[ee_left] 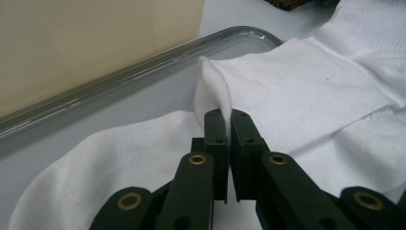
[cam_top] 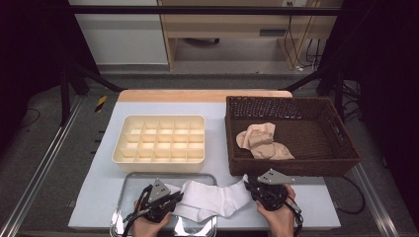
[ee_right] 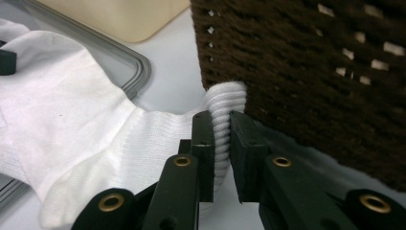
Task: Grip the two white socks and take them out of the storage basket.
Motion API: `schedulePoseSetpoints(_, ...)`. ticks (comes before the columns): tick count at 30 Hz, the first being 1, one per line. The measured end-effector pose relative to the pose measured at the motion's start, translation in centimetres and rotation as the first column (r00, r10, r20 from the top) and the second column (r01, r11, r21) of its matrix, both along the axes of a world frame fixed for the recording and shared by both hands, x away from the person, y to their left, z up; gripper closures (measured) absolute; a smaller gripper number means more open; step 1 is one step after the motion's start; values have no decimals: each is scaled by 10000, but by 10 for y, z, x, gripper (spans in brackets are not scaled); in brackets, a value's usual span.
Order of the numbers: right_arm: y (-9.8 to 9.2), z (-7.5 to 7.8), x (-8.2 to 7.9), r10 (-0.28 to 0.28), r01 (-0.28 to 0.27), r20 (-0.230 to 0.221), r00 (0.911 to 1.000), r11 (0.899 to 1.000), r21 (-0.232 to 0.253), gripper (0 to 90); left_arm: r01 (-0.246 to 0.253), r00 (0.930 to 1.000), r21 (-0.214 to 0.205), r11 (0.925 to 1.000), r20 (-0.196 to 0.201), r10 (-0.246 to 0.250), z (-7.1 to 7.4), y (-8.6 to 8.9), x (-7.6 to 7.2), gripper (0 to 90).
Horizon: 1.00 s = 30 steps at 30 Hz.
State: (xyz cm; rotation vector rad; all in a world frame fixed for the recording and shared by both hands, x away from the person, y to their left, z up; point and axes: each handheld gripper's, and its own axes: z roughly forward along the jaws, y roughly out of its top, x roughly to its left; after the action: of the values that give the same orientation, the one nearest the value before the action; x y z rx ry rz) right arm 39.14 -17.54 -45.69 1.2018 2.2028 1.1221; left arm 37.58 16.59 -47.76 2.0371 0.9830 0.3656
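A white sock (cam_top: 210,199) lies stretched across the near edge of the table (cam_top: 99,187), one end over the metal tray (cam_top: 129,183) and the other reaching toward the front wall of the brown wicker basket (cam_top: 296,167). The left gripper (cam_top: 174,199) has its jaws nearly closed on a pinched-up fold of the sock's fabric; in the left gripper view that fold (ee_left: 215,91) rises in a thin ridge between the pads, so the cloth is clamped rather than merely touched. The right gripper (cam_top: 250,186) is closed on the sock's ribbed cuff (ee_right: 227,108), which bulges out above the jaws just beside the basket's wall (ee_right: 306,72).

Holding the sock at both ends this way seems meant to pull it flat and straight, probably so it can be folded or rolled into a compact bundle. The tray, just in front of the cream compartment organizer (cam_top: 160,139), serves as the working surface, and the organizer's empty cells look like the likely destination for finished socks. Inside the basket, behind the right gripper, beige socks (cam_top: 262,142) lie in a loose heap, apparently waiting their turn. The sock sags slightly between the two grips, so it is not yet under much tension.
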Motion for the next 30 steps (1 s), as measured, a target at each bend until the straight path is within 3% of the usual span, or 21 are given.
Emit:
schedulePoseSetpoints(3,12,-6,0,59,-73,-246,9997,9983,-572,737,-11,10000,24,10000,1,11,0,-1,-1,853)
schedulePoseSetpoints(6,20,-16,4,322,-342,-783,9964,9991,-243,714,2,10000,15,10000,1,-2,0,0,-1,852)
schedulePoseSetpoints(9,19,-17,8,402,-377,-960,9946,9989,277,717,-8,10000,-2,10000,-11,8,0,2,-1,850)
schedulePoseSetpoints(12,11,-13,6,465,-394,-800,9957,9953,881,678,-6,10000,-13,10000,-15,6,0,2,0,849)
schedulePoseSetpoints(14,3,-8,4,436,-376,-442,9981,9910,1282,678,-9,10000,1,10000,-16,9,-1,2,0,849)
schedulePoseSetpoints(18,-17,1,4,-91,78,58,9999,9828,1846,774,-2,10000,-12,10000,-16,2,-1,2,0,849)
schedulePoseSetpoints(20,-22,-1,7,-300,295,6,9995,9864,1614,803,-12,10000,-18,10000,-26,12,-1,2,0,849)
schedulePoseSetpoints(25,-20,-15,13,-443,503,-659,9968,9945,924,806,-8,10000,-5,10000,-36,8,-1,2,0,848)
schedulePoseSetpoints(30,-7,-21,12,68,27,-1039,9946,9959,909,683,-1,10000,30,10000,-43,1,-2,2,0,846)
